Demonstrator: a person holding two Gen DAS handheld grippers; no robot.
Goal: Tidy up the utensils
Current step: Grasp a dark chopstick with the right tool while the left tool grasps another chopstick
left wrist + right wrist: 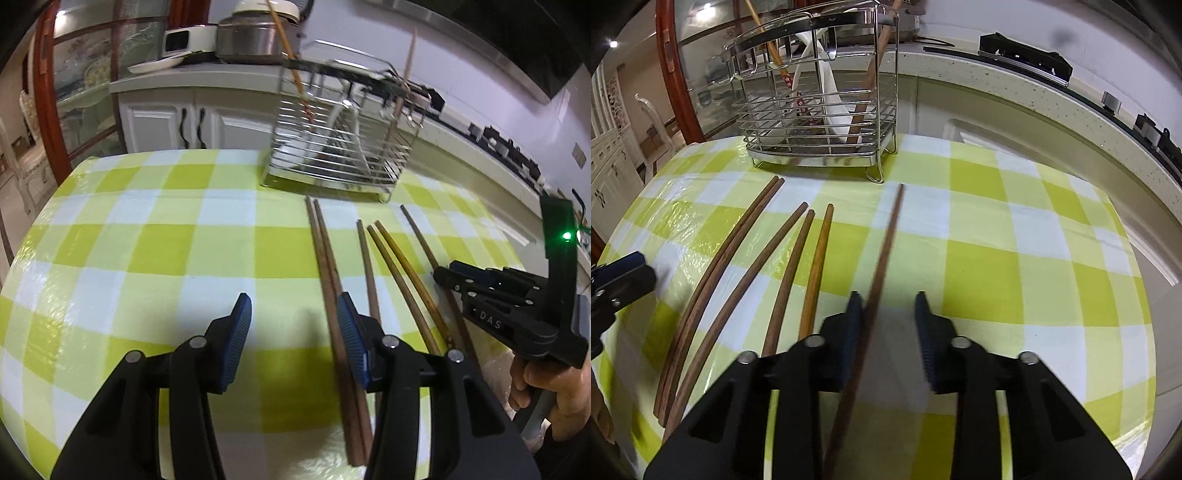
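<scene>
"DAS" is printed on the right claw (448, 275), its jaws gaping around a chopstick (882, 258); the left claw (293, 314) gapes empty.

White cabinets (207, 125) under a pale countertop (192, 79), a red-framed glass door (48, 92), white wall (480, 33).

Black plastic grippers (293, 325), blue ribbed jaws, silver pivot screws, white "DAS" lettering, green indicator light.
</scene>
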